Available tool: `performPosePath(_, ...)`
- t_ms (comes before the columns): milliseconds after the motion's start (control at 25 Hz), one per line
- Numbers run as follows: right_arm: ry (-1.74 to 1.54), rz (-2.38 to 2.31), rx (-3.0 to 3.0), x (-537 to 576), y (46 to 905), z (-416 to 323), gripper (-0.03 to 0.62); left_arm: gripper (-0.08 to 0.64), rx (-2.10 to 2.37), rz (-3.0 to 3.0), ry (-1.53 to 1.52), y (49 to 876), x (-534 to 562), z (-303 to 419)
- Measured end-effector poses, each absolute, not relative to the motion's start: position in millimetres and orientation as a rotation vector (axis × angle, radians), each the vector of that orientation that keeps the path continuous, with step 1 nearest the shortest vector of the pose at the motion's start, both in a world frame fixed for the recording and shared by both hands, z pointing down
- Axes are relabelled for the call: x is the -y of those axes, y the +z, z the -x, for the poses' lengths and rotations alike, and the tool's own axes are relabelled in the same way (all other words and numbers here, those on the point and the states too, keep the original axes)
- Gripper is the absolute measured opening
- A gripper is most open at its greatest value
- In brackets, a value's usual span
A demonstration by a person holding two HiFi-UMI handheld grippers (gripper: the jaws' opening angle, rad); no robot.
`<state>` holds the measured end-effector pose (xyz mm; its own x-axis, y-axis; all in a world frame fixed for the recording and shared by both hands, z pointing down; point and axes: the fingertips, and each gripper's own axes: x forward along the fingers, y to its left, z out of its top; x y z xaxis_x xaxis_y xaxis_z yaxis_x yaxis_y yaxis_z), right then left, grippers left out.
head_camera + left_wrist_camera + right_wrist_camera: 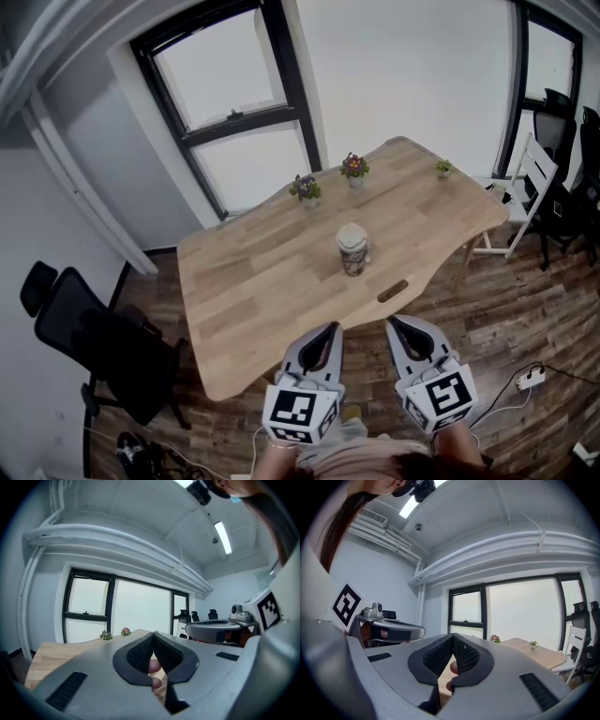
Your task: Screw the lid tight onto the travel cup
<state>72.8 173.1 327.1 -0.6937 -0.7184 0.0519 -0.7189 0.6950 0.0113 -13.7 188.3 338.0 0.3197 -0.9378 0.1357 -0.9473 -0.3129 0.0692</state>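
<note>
Your left gripper (328, 330) and right gripper (397, 325) are both pressed together, pinching nothing, just off the light wooden table's (234, 291) near edge. The upright patterned travel cup (354, 259), pale lid (352, 233) on top, stands mid-table — straight ahead, about equally far from both.

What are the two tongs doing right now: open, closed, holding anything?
Left tongs: closed, holding nothing.
Right tongs: closed, holding nothing.

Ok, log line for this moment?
left gripper shut, empty | right gripper shut, empty | cup on table, lid on top, untouched
</note>
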Motion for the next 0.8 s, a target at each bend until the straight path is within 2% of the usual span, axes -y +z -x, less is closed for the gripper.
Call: performPosePath(800, -0.059, -1.324, 2.735, -126.8, 332.8, -37.1, 0.0, 0.002, 1.586, -2.537, 0.122, 348.1, -138.5, 41.6)
